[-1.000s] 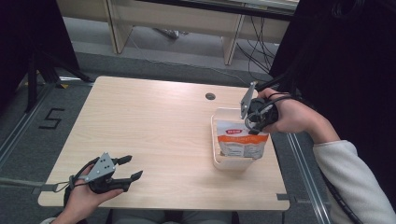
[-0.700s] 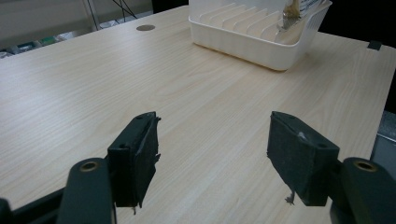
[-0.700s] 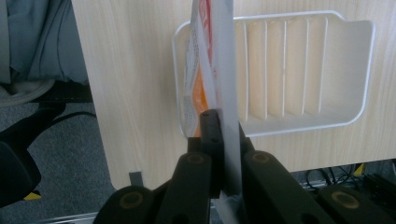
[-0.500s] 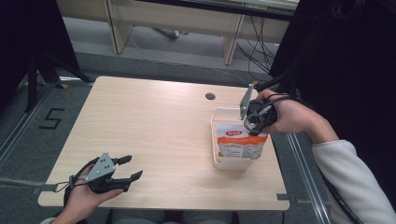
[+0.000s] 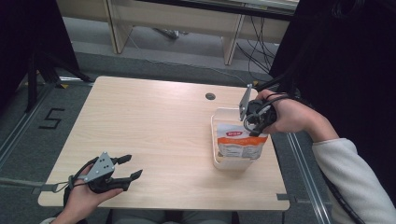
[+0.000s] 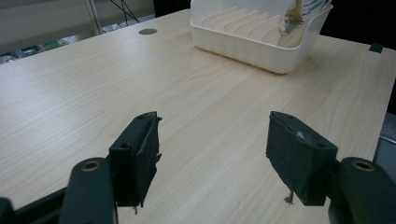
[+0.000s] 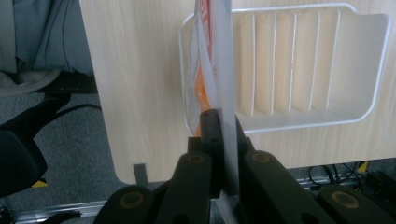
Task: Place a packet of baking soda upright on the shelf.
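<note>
Jaws of right gripper [image 7: 223, 135] clamp pouch [image 5: 240, 142] upright over rack [image 5: 215, 140]'s near end; left gripper [image 5: 128, 168] open, well apart. Next: lower pouch into slot.

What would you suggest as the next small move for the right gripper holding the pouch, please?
Probably lower it a little: the right gripper is clamped on the top edge of the pouch, which stands in the end slot of the white rack, so seating it before letting go seems sensible.
</note>
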A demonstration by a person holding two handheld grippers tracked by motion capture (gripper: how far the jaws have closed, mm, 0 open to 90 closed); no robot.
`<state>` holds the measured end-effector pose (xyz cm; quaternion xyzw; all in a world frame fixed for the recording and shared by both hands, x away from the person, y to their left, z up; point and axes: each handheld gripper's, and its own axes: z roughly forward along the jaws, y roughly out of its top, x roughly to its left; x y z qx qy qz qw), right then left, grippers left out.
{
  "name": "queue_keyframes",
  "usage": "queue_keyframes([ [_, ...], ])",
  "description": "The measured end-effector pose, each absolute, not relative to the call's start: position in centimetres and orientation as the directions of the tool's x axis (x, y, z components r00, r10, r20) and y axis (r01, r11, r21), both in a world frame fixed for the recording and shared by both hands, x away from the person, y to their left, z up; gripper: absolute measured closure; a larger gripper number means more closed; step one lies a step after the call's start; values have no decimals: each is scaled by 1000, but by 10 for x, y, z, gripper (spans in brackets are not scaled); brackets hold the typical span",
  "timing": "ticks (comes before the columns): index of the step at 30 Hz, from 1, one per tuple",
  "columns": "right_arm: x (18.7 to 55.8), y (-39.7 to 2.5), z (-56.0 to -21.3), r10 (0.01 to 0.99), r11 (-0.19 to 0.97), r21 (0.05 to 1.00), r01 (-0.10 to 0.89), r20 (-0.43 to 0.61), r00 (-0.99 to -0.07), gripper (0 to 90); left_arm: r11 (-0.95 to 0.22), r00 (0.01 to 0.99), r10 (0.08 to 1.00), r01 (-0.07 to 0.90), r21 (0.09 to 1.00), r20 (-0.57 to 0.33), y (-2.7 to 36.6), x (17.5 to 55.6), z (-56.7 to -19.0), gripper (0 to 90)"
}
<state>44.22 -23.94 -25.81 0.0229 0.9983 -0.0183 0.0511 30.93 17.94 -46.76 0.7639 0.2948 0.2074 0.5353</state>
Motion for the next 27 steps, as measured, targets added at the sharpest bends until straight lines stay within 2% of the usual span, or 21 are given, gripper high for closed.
queue_keyframes([
  [4,444,-238,-259,1,998,-57,6,-95,-995,900,-265,742,670,218,939,16,180,309,-467,342],
  [7,443,-236,-258,10,997,-75,17,-94,-995,900,-263,738,675,222,939,14,180,309,-466,342],
  [9,442,-231,-258,54,991,-121,64,-81,-995,900,-264,741,672,225,938,11,180,309,-467,342],
  [10,444,-229,-258,3,992,-128,14,-84,-996,900,-264,740,673,227,937,10,180,309,-467,342],
  [11,442,-228,-258,45,989,-136,57,-84,-995,900,-262,739,673,226,938,10,180,309,-467,342],
  [12,445,-226,-258,-3,990,-143,8,-75,-997,900,-266,741,671,221,938,16,181,309,-467,342],
  [14,444,-225,-260,21,988,-154,31,-70,-997,900,-263,738,675,222,939,15,181,309,-466,343],
  [17,442,-223,-264,43,987,-153,52,-62,-997,900,-265,738,675,216,940,21,181,309,-466,345],
  [22,444,-225,-263,20,988,-149,30,-69,-997,900,-263,737,676,221,939,16,181,309,-466,345],
  [24,443,-226,-265,46,986,-154,56,-71,-996,900,-262,736,677,219,940,18,181,309,-466,345],
  [26,446,-226,-267,14,986,-167,26,-70,-997,900,-263,737,675,222,939,14,180,309,-466,346],
  [27,445,-227,-267,42,985,-165,52,-64,-997,900,-261,737,676,224,939,12,180,309,-467,345],
])
